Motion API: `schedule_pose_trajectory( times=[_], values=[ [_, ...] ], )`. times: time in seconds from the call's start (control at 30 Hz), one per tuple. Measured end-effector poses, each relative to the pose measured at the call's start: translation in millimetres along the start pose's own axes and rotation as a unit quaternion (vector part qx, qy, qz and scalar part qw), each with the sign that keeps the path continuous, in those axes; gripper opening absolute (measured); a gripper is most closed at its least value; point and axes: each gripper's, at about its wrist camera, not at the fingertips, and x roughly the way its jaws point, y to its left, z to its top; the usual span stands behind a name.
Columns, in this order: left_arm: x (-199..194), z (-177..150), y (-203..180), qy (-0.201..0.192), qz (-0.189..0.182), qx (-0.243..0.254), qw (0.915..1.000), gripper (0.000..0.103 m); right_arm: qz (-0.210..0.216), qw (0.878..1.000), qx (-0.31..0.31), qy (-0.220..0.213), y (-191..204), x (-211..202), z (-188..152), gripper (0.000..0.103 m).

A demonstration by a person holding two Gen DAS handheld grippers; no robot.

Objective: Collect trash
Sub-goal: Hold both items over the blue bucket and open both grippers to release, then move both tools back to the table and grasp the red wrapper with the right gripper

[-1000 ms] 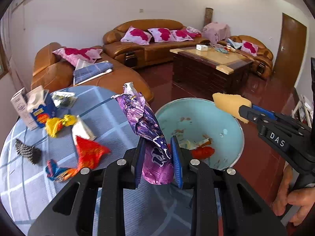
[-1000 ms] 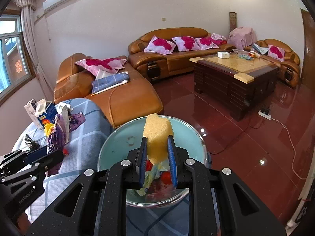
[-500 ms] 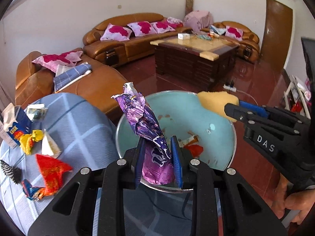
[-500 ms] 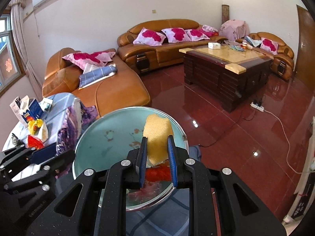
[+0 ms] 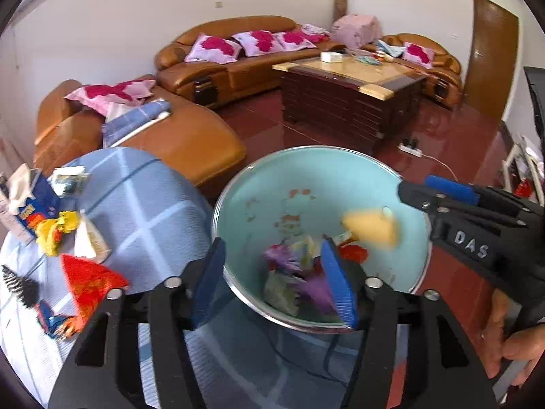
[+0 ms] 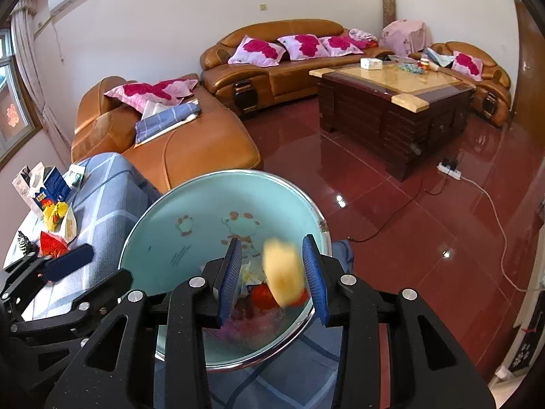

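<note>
A light blue basin (image 5: 306, 184) (image 6: 190, 225) stands at the table's right edge with trash in it. My left gripper (image 5: 272, 279) is open over its near rim; the purple wrapper (image 5: 306, 283) lies blurred in the basin below it. My right gripper (image 6: 272, 272) is open above the basin; the yellow sponge (image 6: 282, 276) (image 5: 371, 228) is blurred between its fingers, loose and dropping. More trash lies on the blue checked tablecloth (image 5: 143, 211): a red wrapper (image 5: 88, 279), a yellow wrapper (image 5: 56, 228), a white packet (image 5: 90, 242).
A blue and white carton (image 5: 24, 204) stands at the table's far left. A dark feathery piece (image 5: 18, 286) lies near the left edge. Orange sofas (image 6: 190, 150) and a wooden coffee table (image 6: 391, 102) stand beyond, on a red floor.
Both grippers have opened over the basin. The purple wrapper has fallen from the left gripper into the basin, and the yellow sponge is falling from the right one.
</note>
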Motion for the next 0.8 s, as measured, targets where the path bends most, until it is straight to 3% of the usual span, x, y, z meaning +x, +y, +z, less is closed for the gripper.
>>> schedule_pose_trajectory(
  times=[0.27, 0.4, 0.8],
  values=[
    [-23, -5, 21, -0.018, 0.039, -0.028, 0.9987, 0.067, -0.006, 1.0, -0.006, -0.02, 11, -15, 3, 0.058],
    [-35, -8, 36, -0.021, 0.063, -0.045, 0.9968, 0.074, -0.005, 1.0, -0.004, -0.025, 17, -20, 3, 0.059],
    [-62, -33, 89, -0.016, 0.1, -0.1, 0.9899, 0.074, 0.034, 0.999, -0.023, -0.02, 63, -31, -1, 0.06]
  ],
)
